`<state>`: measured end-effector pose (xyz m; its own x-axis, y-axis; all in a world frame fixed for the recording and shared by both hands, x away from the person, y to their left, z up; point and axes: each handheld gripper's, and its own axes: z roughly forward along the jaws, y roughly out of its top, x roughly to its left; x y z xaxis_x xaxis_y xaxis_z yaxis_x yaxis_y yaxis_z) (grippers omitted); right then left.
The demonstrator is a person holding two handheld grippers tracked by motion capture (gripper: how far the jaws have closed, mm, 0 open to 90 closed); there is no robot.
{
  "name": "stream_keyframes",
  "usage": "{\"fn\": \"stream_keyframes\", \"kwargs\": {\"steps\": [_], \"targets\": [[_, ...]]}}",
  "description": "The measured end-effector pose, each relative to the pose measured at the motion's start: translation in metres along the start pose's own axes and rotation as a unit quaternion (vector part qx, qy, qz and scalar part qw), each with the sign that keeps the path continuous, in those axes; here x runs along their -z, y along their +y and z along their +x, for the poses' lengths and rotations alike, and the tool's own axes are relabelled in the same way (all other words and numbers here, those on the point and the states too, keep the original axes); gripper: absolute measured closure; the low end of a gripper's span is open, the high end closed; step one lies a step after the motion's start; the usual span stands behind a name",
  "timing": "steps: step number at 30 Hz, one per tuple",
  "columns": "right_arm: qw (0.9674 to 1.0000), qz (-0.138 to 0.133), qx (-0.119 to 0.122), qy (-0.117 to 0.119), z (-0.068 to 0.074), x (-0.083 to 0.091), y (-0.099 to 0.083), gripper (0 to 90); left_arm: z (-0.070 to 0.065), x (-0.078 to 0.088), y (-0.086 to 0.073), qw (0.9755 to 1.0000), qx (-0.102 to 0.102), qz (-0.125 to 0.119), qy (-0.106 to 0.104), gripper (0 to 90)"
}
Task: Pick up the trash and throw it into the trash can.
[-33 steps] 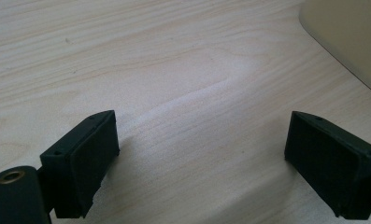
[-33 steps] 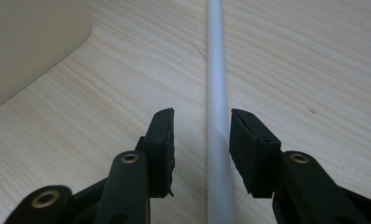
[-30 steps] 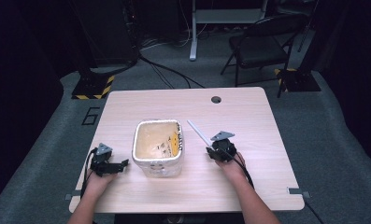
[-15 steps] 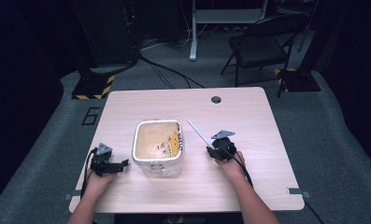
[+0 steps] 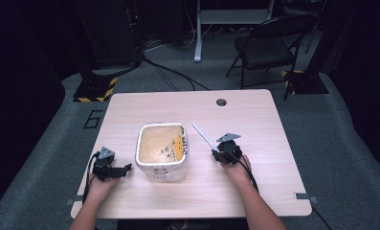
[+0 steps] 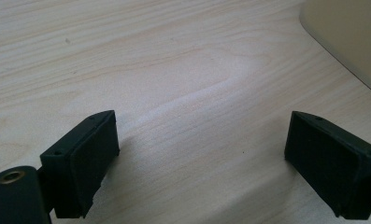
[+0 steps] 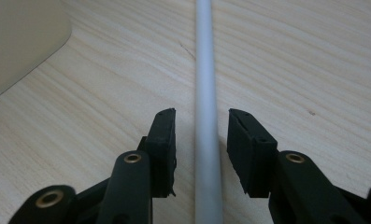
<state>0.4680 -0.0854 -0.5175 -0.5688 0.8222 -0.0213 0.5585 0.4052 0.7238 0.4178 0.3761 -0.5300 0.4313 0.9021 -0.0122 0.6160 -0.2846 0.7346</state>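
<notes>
A thin white rod [image 5: 204, 136] lies flat on the wooden table [image 5: 254, 115], right of a cream plastic bin [image 5: 162, 152]. My right gripper [image 5: 216, 154] straddles the rod's near end. In the right gripper view the rod [image 7: 206, 93] runs between the two pads with a small gap on each side, and the jaws have just been closing around it. My left gripper [image 5: 128, 167] rests on the table left of the bin, its jaws wide open on bare wood [image 6: 199, 144]. A corner of the bin [image 6: 351, 37] shows at upper right of the left gripper view.
The bin's inside shows yellow and dark marks on its right wall. A round grommet hole [image 5: 221, 102] sits near the table's far edge. A folding chair [image 5: 264, 48] and cables stand on the floor beyond the table.
Both hands stay where they were. The rod and the bin have not moved.
</notes>
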Motion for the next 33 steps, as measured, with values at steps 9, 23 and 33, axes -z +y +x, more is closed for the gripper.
{"fn": "stream_keyframes", "kwargs": {"steps": [9, 23, 33], "targets": [[0.9999, 0.000, -0.002, 0.012, -0.001, -0.001, 0.000, 72.3, 0.000, 0.000, 0.000, 1.0000, 0.001, 0.000, 0.001, 9.8], [1.0000, 0.003, -0.005, 0.006, 0.001, 0.003, 0.001, 78.5, 0.000, 0.000, 0.000, 1.0000, 0.001, 0.000, 0.001, 9.8], [0.9997, -0.002, -0.013, 0.021, -0.001, 0.017, 0.003, 78.7, 0.000, 0.000, 0.000, 1.0000, 0.001, 0.000, 0.001, 9.8]]}}
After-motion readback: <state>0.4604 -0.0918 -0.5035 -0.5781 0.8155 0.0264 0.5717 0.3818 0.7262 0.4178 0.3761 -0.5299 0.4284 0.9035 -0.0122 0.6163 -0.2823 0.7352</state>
